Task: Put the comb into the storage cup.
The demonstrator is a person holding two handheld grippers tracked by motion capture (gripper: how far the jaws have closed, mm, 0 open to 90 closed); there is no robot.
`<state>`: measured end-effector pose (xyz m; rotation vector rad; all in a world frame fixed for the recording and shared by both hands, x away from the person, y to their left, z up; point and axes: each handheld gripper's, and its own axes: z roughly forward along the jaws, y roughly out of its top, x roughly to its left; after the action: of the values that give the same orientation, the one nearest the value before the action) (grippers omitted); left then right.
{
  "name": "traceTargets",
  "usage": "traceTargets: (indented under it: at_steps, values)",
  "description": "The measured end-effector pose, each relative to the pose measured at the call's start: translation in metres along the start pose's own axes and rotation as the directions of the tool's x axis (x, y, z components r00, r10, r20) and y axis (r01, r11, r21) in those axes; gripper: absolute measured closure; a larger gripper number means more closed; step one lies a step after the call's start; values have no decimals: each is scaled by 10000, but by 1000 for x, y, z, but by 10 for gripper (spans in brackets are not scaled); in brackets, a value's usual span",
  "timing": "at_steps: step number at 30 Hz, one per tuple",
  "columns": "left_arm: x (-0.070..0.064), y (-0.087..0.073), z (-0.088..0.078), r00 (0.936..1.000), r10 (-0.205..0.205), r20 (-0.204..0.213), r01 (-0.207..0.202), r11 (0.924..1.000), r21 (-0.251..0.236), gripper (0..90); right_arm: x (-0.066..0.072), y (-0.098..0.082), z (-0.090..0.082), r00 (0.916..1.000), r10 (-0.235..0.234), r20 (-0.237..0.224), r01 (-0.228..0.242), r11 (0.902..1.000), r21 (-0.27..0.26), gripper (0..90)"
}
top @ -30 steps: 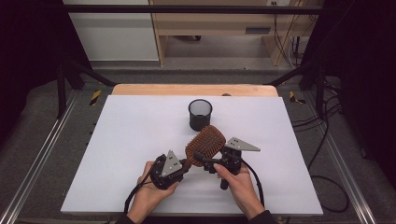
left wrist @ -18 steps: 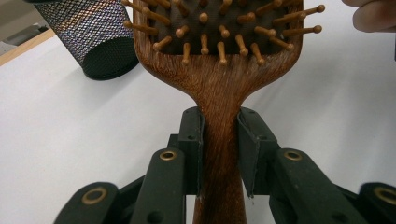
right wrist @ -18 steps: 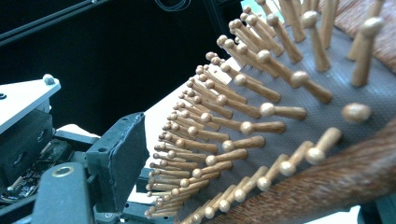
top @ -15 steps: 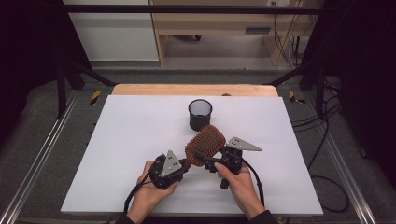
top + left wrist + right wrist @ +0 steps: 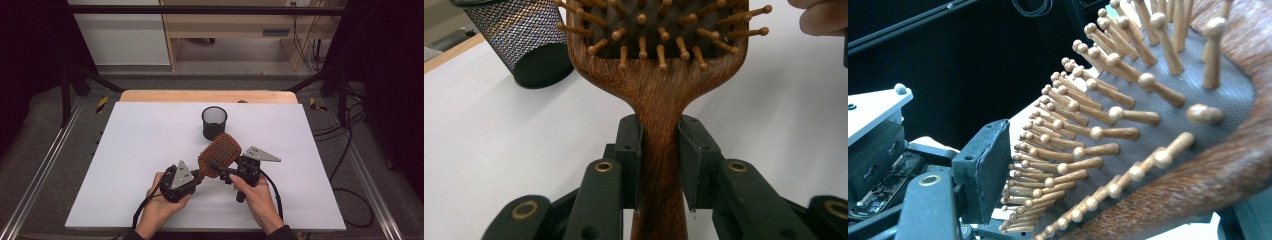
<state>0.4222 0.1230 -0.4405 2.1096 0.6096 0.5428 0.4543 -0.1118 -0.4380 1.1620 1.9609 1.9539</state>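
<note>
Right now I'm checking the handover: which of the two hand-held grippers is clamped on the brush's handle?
The left hand-held gripper: its jaws press both sides of the wooden hairbrush handle. The right hand-held gripper is at the bristled head instead, its jaws just closing around it.

One hairbrush [image 5: 220,155], one mesh cup [image 5: 214,122]

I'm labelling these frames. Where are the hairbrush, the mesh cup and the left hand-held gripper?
hairbrush [image 5: 221,152], high view, on the bristle pad.
mesh cup [image 5: 214,123], high view, on its side wall.
left hand-held gripper [image 5: 660,162], left gripper view, midway between its fingertips.
</note>
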Motion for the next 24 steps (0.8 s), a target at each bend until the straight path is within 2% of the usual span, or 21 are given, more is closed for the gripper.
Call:
traceTargets:
  at_steps: [24]
  values:
    - [2,1,-2,9999,-167,40,168,9998,-115,727,2,2,2,9996,282,-65,-284,9993,-241,297]
